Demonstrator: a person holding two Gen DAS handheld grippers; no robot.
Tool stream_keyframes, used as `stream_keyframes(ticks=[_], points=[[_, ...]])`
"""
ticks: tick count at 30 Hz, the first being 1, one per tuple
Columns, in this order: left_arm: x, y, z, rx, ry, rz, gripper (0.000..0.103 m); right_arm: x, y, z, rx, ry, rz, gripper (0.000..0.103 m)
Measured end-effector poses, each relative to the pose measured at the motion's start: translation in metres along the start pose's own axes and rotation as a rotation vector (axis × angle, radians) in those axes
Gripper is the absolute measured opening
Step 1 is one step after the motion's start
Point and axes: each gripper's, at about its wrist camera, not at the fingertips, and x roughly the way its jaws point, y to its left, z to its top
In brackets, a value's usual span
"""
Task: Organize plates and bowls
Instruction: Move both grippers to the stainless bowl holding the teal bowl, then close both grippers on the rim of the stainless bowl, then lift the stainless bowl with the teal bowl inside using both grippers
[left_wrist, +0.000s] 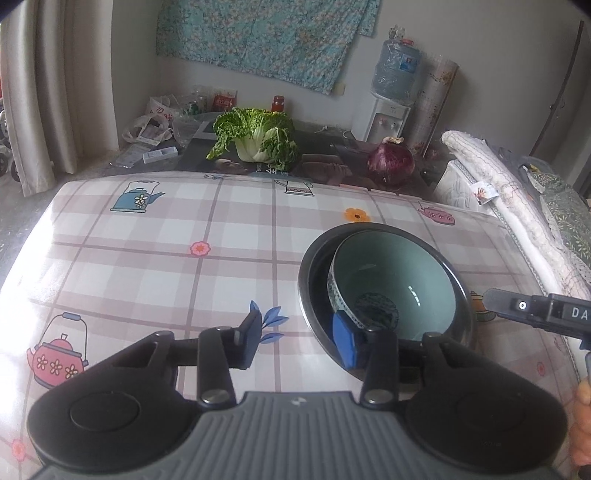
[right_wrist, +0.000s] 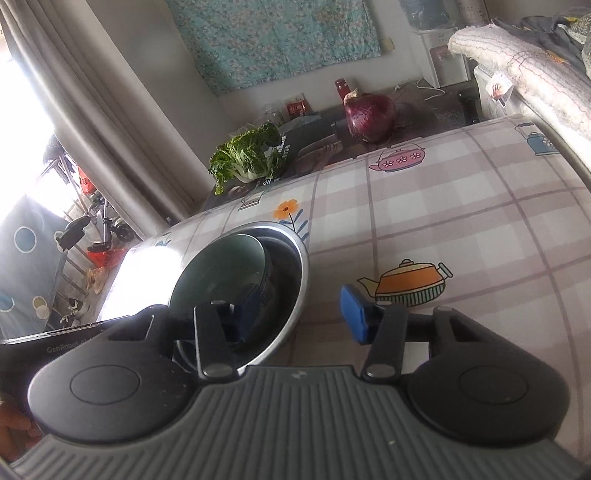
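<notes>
A steel bowl (left_wrist: 314, 291) stands on the checked tablecloth at the right of the left wrist view, with a teal ceramic bowl (left_wrist: 406, 273) nested inside it. My left gripper (left_wrist: 299, 339) straddles the steel bowl's near left wall, blue pad inside and the other finger outside; the jaws stand apart from the wall. In the right wrist view the steel bowl (right_wrist: 301, 266) and the teal bowl (right_wrist: 207, 280) sit at the left. My right gripper (right_wrist: 301, 317) straddles the opposite wall, one finger inside and the blue pad outside, with a gap to the wall.
A cabbage (left_wrist: 258, 136) and a red onion (left_wrist: 391, 162) lie beyond the far edge of the tablecloth (left_wrist: 184, 229). A water dispenser (left_wrist: 391, 92) stands at the back. Rolled cloth (left_wrist: 517, 192) runs along the right edge. A hand (left_wrist: 581, 424) shows at the right border.
</notes>
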Motion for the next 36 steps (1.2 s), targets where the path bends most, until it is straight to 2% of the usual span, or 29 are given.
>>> stream_keyframes(ticks=[2,5,10,12,14,19,28,30,32,36], points=[[0.007,-0.002,0.000,0.004,0.019,0.011,0.043,0.012,-0.004,0.001,0.009,0.018,0.001,0.045],[0.016,-0.001,0.001,-0.005,0.037,0.002,0.040,0.026,-0.008,0.001,0.015,0.043,-0.001,0.035],[0.028,-0.002,0.007,-0.015,0.069,-0.018,0.029,0.042,-0.013,0.001,0.038,0.076,0.021,0.024],[0.033,-0.001,0.010,-0.036,0.093,-0.037,0.018,0.047,-0.012,0.002,0.044,0.089,0.037,0.017],[0.036,0.001,0.013,-0.062,0.117,-0.051,0.015,0.052,-0.011,0.001,0.062,0.112,0.063,0.012],[0.030,0.000,0.013,-0.045,0.127,-0.013,0.015,0.054,-0.003,-0.004,0.078,0.130,0.078,0.012],[0.025,0.014,0.010,-0.057,0.136,0.001,0.016,0.055,0.009,-0.009,0.069,0.155,0.115,0.012],[0.029,0.013,0.010,-0.054,0.154,0.008,0.021,0.056,0.009,-0.009,0.074,0.155,0.121,0.013],[0.035,0.012,0.010,-0.050,0.161,0.018,0.022,0.058,0.007,-0.009,0.092,0.159,0.128,0.014],[0.038,0.010,0.010,-0.058,0.156,0.025,0.017,0.059,0.006,-0.009,0.106,0.161,0.134,0.015]])
